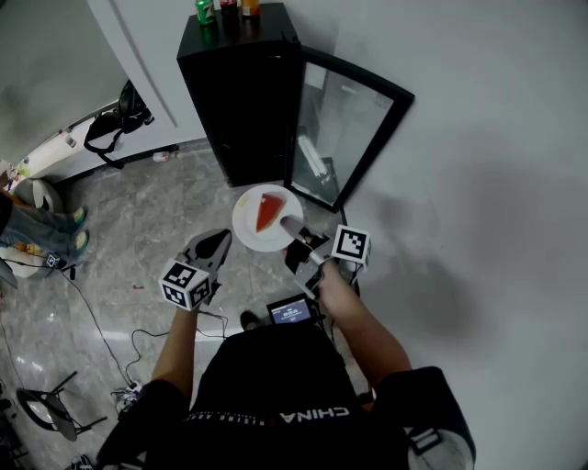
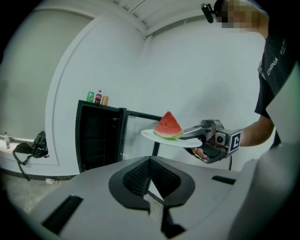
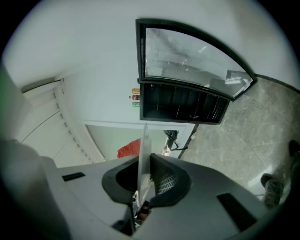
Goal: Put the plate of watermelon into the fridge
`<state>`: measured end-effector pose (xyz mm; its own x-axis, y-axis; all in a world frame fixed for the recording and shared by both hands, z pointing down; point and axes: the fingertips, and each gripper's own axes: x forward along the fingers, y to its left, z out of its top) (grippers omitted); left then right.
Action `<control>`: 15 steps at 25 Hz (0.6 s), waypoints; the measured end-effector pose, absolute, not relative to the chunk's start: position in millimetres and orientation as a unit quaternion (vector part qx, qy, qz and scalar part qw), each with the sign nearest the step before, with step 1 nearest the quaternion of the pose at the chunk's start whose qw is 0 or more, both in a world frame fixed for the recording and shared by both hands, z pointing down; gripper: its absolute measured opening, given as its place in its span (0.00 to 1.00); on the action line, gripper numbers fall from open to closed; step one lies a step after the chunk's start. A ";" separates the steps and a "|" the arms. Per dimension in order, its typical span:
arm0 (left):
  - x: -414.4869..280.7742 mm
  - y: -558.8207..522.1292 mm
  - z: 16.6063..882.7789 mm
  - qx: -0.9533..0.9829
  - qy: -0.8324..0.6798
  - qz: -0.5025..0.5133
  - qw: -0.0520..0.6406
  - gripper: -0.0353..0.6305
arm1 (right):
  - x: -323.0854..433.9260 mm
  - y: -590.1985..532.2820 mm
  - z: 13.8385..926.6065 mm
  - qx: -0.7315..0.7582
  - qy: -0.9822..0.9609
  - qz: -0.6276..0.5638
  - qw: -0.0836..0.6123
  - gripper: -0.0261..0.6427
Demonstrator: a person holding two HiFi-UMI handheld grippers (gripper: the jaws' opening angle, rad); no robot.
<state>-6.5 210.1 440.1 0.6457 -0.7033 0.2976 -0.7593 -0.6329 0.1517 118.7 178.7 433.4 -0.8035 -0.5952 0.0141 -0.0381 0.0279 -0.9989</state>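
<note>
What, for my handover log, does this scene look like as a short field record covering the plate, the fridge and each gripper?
plate: white plate, held level by its rim, outside the fridge
watermelon: one red wedge on the plate
fridge: black, on the floor by the wall
door: glass, swung open
drinks: three on the fridge top
left gripper: fingers shut, empty, beside the plate
right gripper: fingers shut on the plate rim

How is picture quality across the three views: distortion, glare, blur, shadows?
Head view: sharp, evenly lit, a soft shadow on the wall right of the fridge door. Left gripper view: fisheye bend, dark corners, watermelon slice crisp. Right gripper view: fisheye, scene rolled sideways, pale reflections on the door glass, plate edge-on.
</note>
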 end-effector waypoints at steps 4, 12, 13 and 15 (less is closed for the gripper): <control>-4.1 211.0 442.7 0.897 -0.405 0.111 0.134 0.06 | 123.3 178.6 435.3 -0.234 0.684 -0.658 0.211 0.08; 11.5 211.7 441.5 0.899 -0.401 0.119 0.132 0.06 | 134.9 176.0 435.2 -0.229 0.684 -0.659 0.214 0.08; 14.8 210.5 441.9 0.899 -0.401 0.118 0.134 0.06 | 137.9 174.6 436.0 -0.228 0.684 -0.659 0.214 0.08; 20.7 208.1 441.5 0.897 -0.404 0.114 0.136 0.06 | 144.4 172.5 437.5 -0.223 0.684 -0.661 0.214 0.08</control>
<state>20.7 208.1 441.5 0.6479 -0.6937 0.3147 -0.7558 -0.6368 0.1524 144.4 172.5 437.5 -0.8087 -0.5882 0.0024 -0.0230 0.0276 -0.9994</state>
